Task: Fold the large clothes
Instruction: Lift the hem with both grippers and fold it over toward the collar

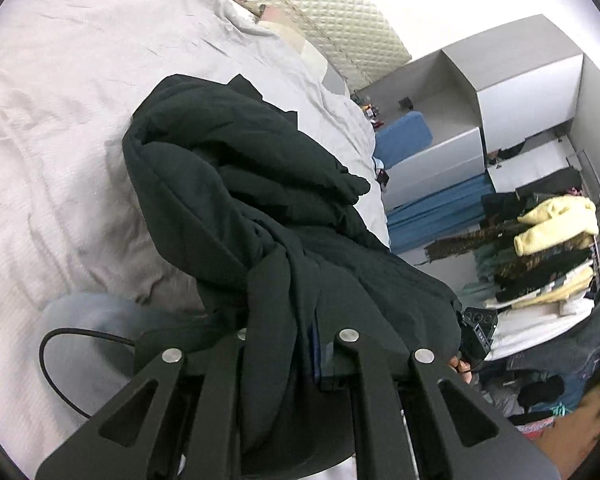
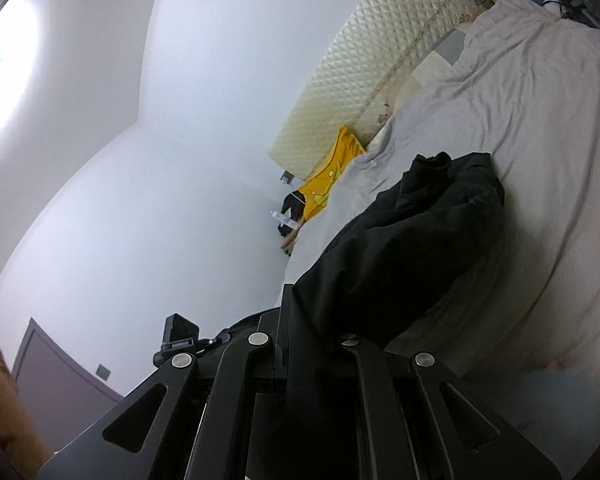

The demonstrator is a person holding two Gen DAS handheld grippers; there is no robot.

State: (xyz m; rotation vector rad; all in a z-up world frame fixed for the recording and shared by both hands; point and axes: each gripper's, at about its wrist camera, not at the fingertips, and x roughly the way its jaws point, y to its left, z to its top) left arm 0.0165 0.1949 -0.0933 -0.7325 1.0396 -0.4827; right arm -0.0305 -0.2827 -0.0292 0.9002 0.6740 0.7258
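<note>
Left wrist view: I'm seeing one dark garment [image 1: 236,184], one bed sheet [image 1: 60,120], one clothes rack [image 1: 540,248]. My left gripper [image 1: 296,344] is pinching a bunched fold of the garment, jaws closed together on the cloth. The garment is lying crumpled in a heap on the sheet, trailing down to me.

Right wrist view: I'm counting one garment [image 2: 432,216], one sheet [image 2: 540,120], one yellow cloth [image 2: 328,184]. My right gripper [image 2: 312,344] is clamping the garment's near edge; fabric is draping over the fingers.

Bare grey bedsheet [image 1: 60,120] lies open around the bunched dark garment [image 1: 240,184]; the quilted headboard [image 2: 360,72] bounds one side.
</note>
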